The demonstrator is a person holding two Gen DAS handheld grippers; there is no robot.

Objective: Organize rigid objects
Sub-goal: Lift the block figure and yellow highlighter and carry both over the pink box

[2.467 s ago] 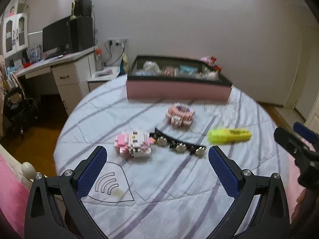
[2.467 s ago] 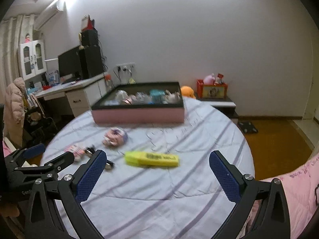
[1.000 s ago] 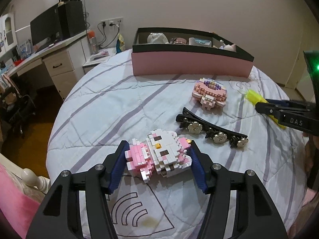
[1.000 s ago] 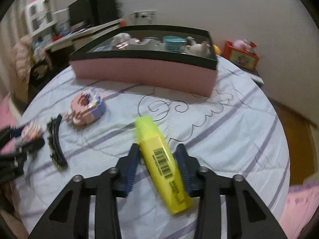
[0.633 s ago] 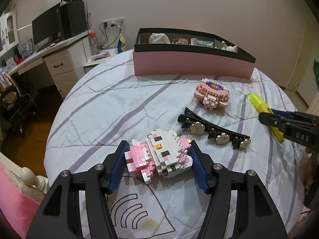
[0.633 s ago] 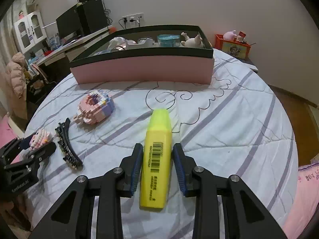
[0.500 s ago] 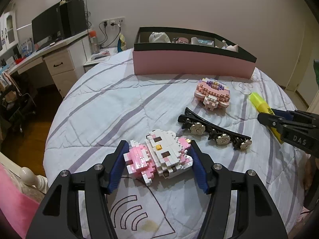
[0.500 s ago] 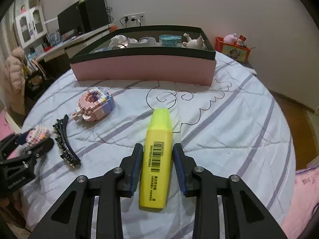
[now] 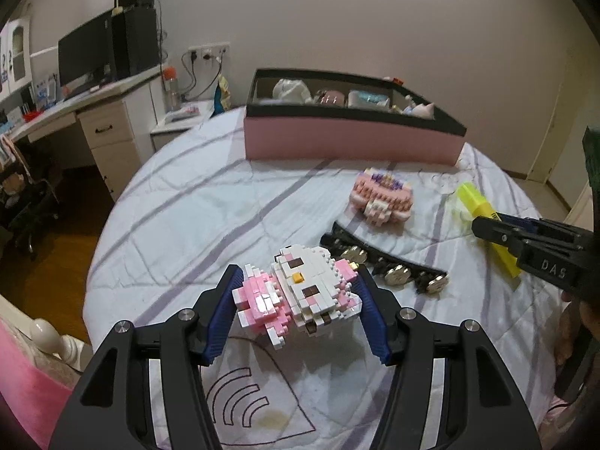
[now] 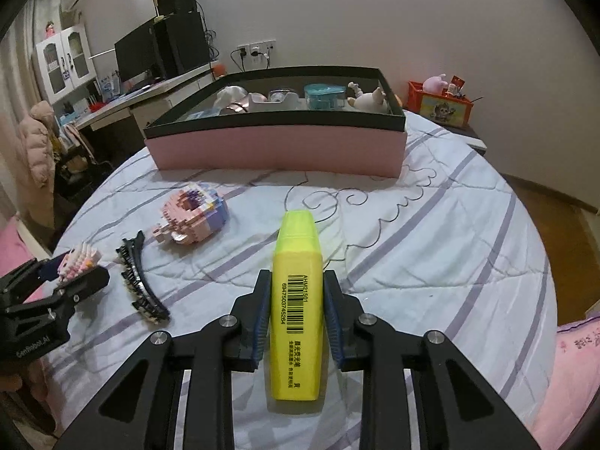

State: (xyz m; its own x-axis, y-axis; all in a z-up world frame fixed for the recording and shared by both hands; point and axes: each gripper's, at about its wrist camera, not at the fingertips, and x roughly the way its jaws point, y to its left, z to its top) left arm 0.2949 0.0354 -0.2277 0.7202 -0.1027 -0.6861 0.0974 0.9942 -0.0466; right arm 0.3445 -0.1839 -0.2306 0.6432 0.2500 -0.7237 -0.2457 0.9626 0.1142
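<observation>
Clamping down, the right tool (image 10: 296,296) is closing its pads on a smooth, blocky yellow highlighter (image 10: 296,300) on the quilted bed (image 10: 431,262). The left tool (image 9: 296,300) grips a knobbly brick cat (image 9: 300,292); open quilt lies before the pink box (image 10: 277,148).

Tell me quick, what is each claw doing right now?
Left gripper: closed on the pink-and-white brick-built cat figure.
Right gripper: closing on the yellow plastic highlighter, fingers against its sides.

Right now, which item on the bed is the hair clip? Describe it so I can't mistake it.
Start at the long pink box with the black rim at the far side of the striped bedspread. Nearer the camera, left of the yellow highlighter, lies the hair clip. It is the only thin, curved black strip, lying between two chunky pink brick-built toys.
</observation>
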